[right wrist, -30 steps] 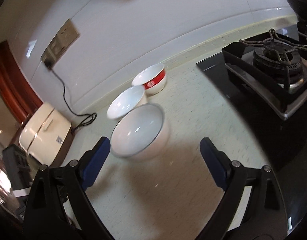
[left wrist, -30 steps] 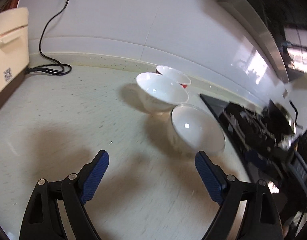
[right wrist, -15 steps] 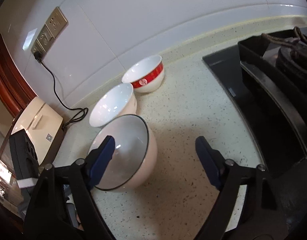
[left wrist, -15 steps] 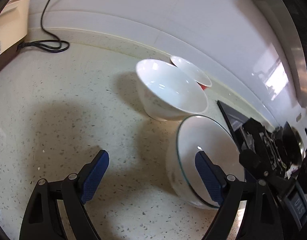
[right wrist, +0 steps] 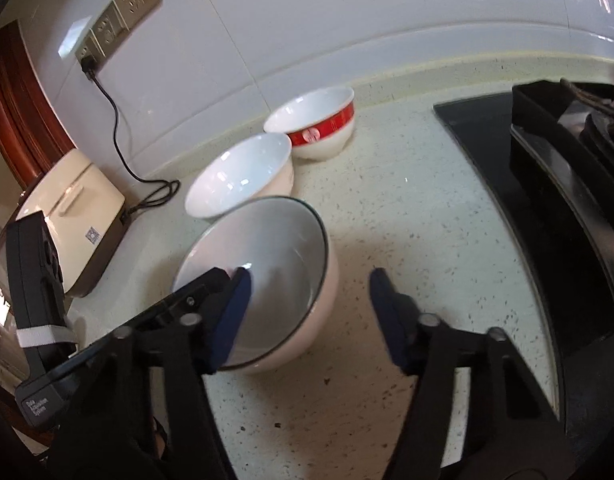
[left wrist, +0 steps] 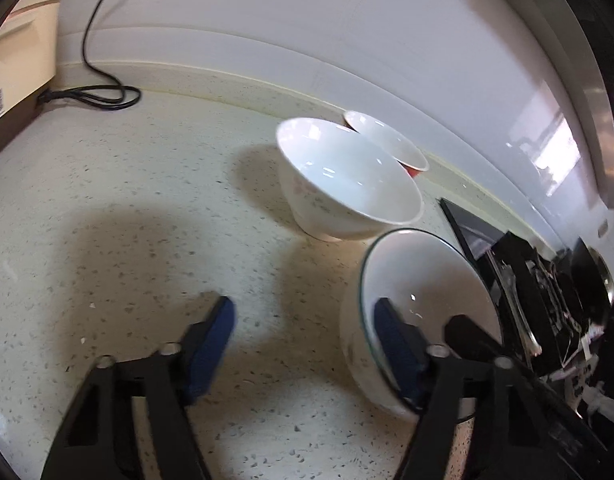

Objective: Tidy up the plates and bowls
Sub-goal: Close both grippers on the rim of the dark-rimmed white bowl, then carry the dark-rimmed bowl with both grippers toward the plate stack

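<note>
Three bowls stand in a row on the speckled counter. The nearest is a white bowl with a dark rim [left wrist: 423, 280] [right wrist: 275, 264]. Behind it are a plain white bowl [left wrist: 347, 180] [right wrist: 243, 174] and a red-banded bowl [left wrist: 387, 142] [right wrist: 319, 124] by the wall. My left gripper [left wrist: 303, 332] is open, its right finger inside the dark-rimmed bowl and its left finger outside. My right gripper [right wrist: 311, 304] is open and straddles the same bowl's right wall, its left finger over the inside.
A cream appliance [left wrist: 15, 60] [right wrist: 75, 208] with a black cord [left wrist: 99, 92] stands at the left by the wall. A black gas hob [right wrist: 567, 200] [left wrist: 547, 300] bounds the counter on the right. Wall sockets [right wrist: 115, 20] sit above.
Both grippers moved forward and down to the dark-rimmed bowl. Their jaws have narrowed, and each now has one finger at the bowl's inside.
</note>
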A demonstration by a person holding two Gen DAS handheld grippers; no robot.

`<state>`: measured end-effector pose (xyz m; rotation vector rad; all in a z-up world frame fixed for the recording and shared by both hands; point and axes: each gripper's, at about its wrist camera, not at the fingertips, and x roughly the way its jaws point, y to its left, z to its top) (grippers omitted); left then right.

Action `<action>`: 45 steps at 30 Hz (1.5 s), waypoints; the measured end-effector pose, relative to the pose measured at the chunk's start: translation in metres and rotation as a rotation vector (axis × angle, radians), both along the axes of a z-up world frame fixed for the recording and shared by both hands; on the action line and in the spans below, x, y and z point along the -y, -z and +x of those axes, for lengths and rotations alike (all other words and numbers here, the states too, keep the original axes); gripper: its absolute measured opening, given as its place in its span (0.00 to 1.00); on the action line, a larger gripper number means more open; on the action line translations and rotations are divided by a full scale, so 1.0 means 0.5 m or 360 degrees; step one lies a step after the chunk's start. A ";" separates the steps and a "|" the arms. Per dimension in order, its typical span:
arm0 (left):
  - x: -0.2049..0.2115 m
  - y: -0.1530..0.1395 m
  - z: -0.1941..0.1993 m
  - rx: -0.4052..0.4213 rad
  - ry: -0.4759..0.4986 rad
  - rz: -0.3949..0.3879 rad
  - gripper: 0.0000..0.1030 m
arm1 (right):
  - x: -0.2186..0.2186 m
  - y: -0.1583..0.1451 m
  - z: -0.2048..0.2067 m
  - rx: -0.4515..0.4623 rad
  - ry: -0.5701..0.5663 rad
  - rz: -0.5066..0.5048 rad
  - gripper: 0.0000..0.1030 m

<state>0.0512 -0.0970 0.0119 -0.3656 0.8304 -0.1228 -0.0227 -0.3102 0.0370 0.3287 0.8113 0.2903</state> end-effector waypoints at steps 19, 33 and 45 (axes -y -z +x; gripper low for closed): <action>0.019 -0.012 -0.027 0.0090 0.0197 -0.0088 0.16 | 0.012 0.003 -0.003 -0.0004 -0.0009 0.0063 0.17; -0.005 -0.012 -0.049 0.0056 0.0159 -0.0213 0.16 | 0.019 0.013 -0.025 -0.0073 0.0138 0.0193 0.15; -0.073 -0.013 -0.110 0.0052 0.0067 -0.0320 0.19 | -0.012 0.028 -0.071 -0.0154 0.0144 0.0478 0.17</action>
